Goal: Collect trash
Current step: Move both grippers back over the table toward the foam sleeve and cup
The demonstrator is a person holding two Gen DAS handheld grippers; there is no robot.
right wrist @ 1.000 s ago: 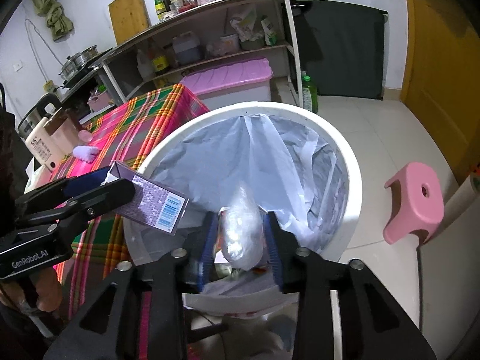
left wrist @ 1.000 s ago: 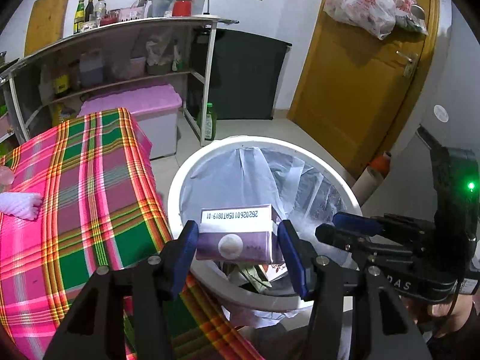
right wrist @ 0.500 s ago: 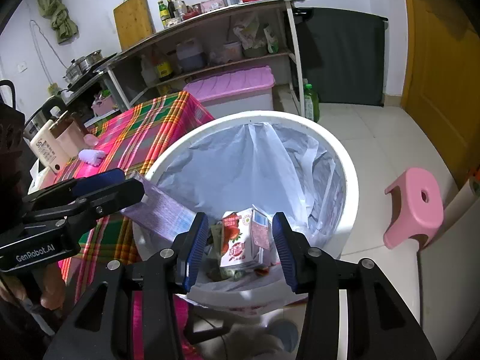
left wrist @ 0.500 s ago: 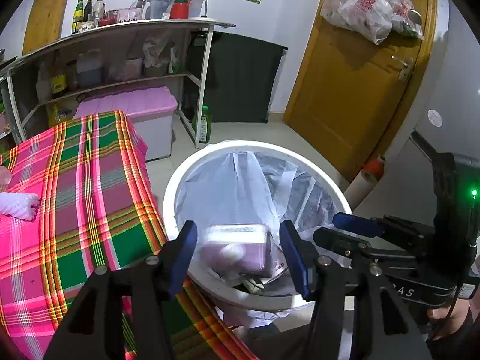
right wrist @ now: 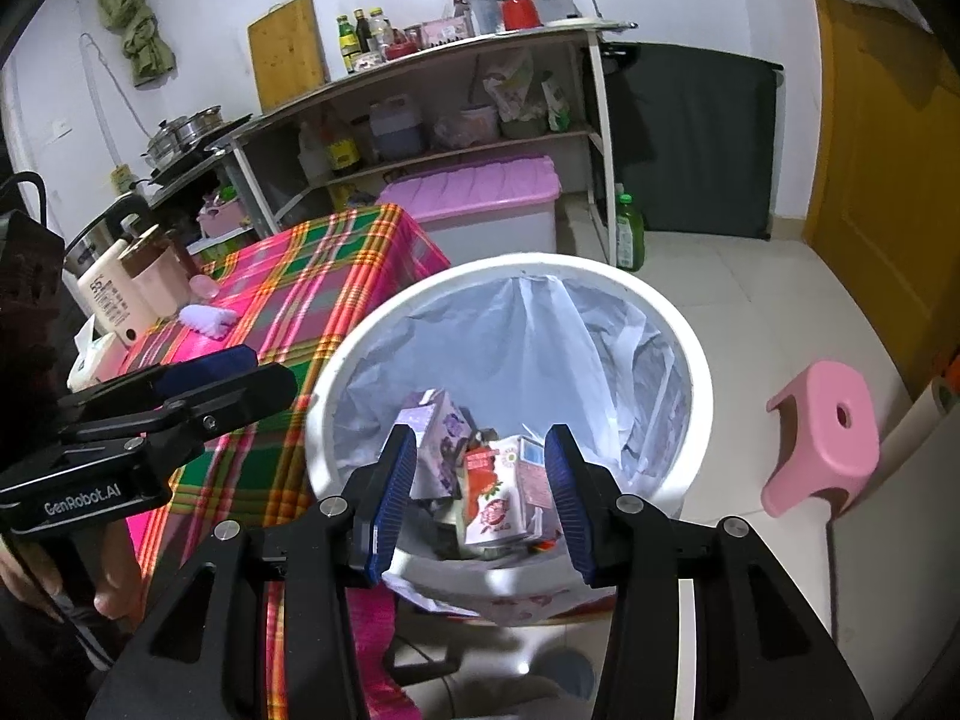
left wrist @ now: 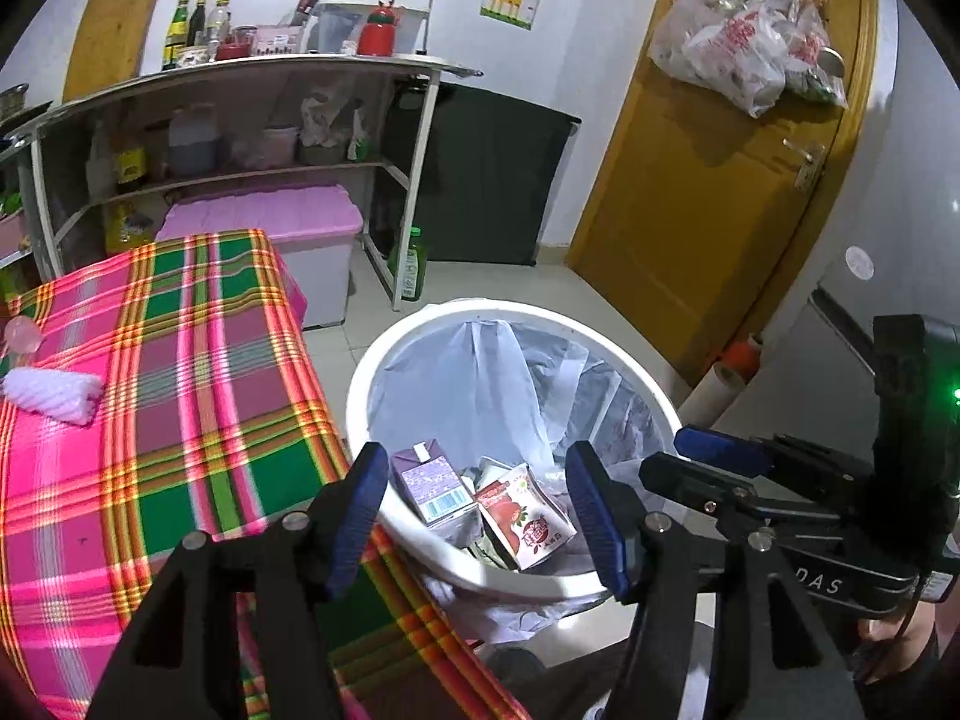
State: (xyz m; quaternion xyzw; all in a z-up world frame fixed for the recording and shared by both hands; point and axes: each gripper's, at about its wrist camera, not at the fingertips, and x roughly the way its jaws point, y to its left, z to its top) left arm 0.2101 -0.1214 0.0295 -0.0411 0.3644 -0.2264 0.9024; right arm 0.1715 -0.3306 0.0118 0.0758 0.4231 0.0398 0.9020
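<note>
A white trash bin [left wrist: 372,360] lined with a clear bag stands beside the plaid-covered table [left wrist: 150,372]; it also shows in the right wrist view [right wrist: 690,348]. Inside lie a purple carton [left wrist: 429,480] and a red-and-white carton [left wrist: 528,525], both seen in the right wrist view too: the purple carton [right wrist: 441,432], the red carton [right wrist: 495,498]. My left gripper [left wrist: 477,510] is open and empty above the bin's near rim. My right gripper [right wrist: 480,489] is open and empty over the bin.
A white foam sleeve [left wrist: 54,396] and a pink round object [left wrist: 24,336] lie on the table. A pink stool [right wrist: 825,438] stands right of the bin. A pink-lidded storage box [right wrist: 474,204], a green bottle [right wrist: 629,234], shelves and an orange door [left wrist: 708,180] lie beyond.
Both grippers opened. The purple carton dropped from my left gripper into the bin, and the plastic-wrapped item left my right gripper. Both grippers have lifted away from the bin.
</note>
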